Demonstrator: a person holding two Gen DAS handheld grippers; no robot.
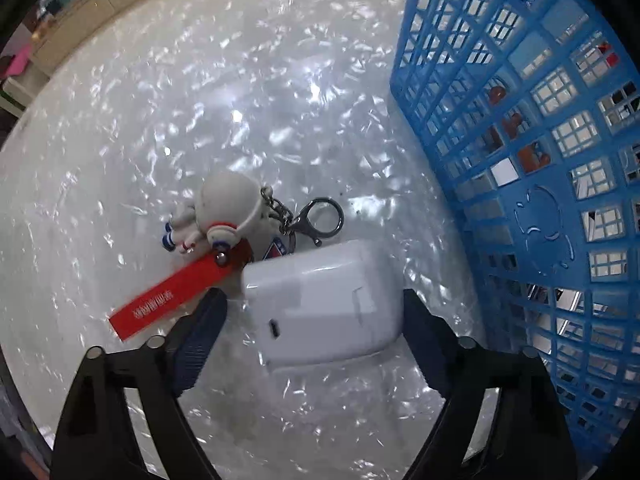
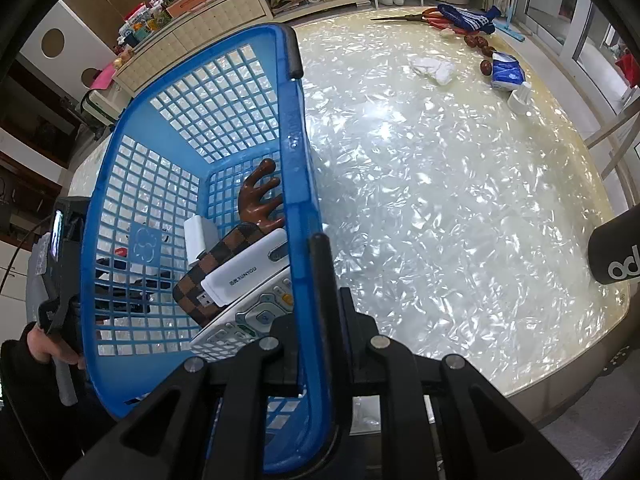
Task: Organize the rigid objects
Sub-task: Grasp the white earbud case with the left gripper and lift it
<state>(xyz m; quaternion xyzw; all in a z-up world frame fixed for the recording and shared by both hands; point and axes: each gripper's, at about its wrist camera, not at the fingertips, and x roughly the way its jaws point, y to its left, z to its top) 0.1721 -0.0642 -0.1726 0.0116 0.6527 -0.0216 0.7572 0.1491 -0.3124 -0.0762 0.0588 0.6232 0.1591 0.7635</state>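
The left gripper (image 1: 316, 312) points down over the pearly table (image 1: 240, 120), its fingers spread either side of a white charger block (image 1: 320, 304) without pressing it. An astronaut keychain (image 1: 228, 216) with a red strap (image 1: 176, 296) lies just beside the block. The right gripper (image 2: 316, 280) is clamped on the rim of the blue basket (image 2: 296, 160), which holds a remote control (image 2: 248, 316), a checkered wallet (image 2: 224, 256) and a white USB dongle (image 2: 244, 276).
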